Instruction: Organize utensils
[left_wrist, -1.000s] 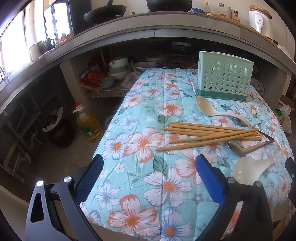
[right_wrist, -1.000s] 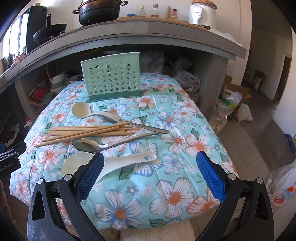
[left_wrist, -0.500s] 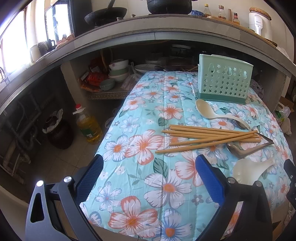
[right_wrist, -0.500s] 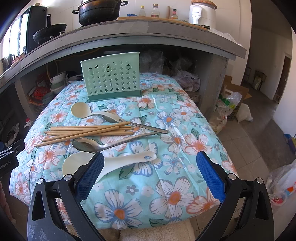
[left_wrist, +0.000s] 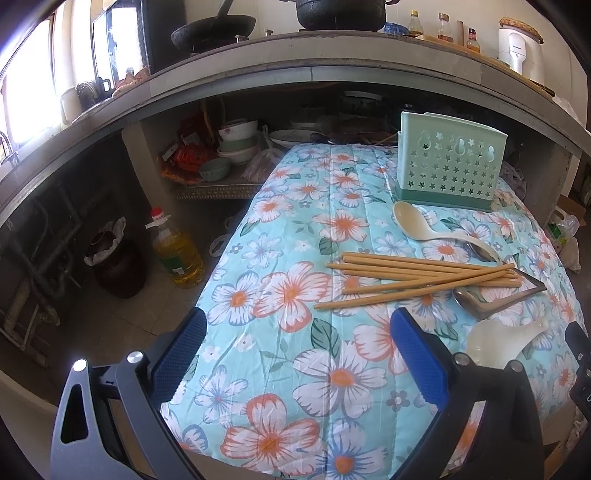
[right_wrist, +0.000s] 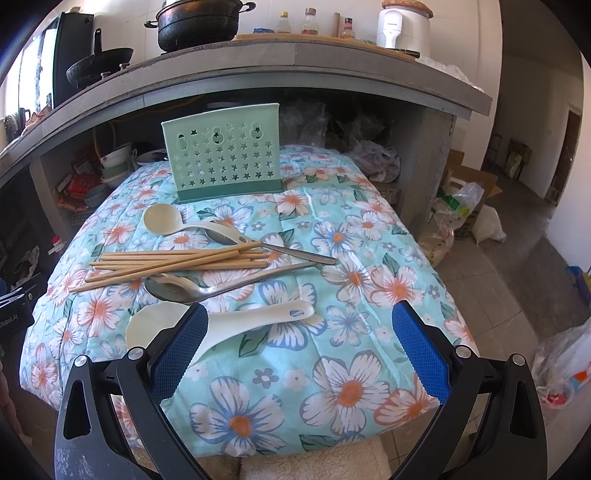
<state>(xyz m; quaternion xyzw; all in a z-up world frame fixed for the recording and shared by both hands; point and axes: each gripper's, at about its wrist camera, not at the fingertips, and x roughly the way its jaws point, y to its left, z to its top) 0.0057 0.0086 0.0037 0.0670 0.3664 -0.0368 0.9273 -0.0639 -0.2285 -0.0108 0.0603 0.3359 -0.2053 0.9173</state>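
Surface: floral cloth (right_wrist: 347, 384) under a kitchen counter.
Holder: green utensil holder (right_wrist: 223, 162) upright at the far end, nothing visible in it.
Utensils: chopsticks (right_wrist: 177, 260), spoons, rice paddle (right_wrist: 236, 319) nearer than holder.
Change: left gripper (left_wrist: 297, 360) slightly closer to holder; right gripper (right_wrist: 295, 349) unmoved.
Tools: both spread, empty; sorting unstarted.

A grey concrete counter (right_wrist: 332, 62) arcs overhead, carrying a black pot (right_wrist: 197, 22) and bottles (right_wrist: 312, 26). Beneath it, shelves hold what look like bowls (left_wrist: 236, 144). Daylight enters through a window (left_wrist: 26, 92); the tiled floor (right_wrist: 517, 266) spreads right.
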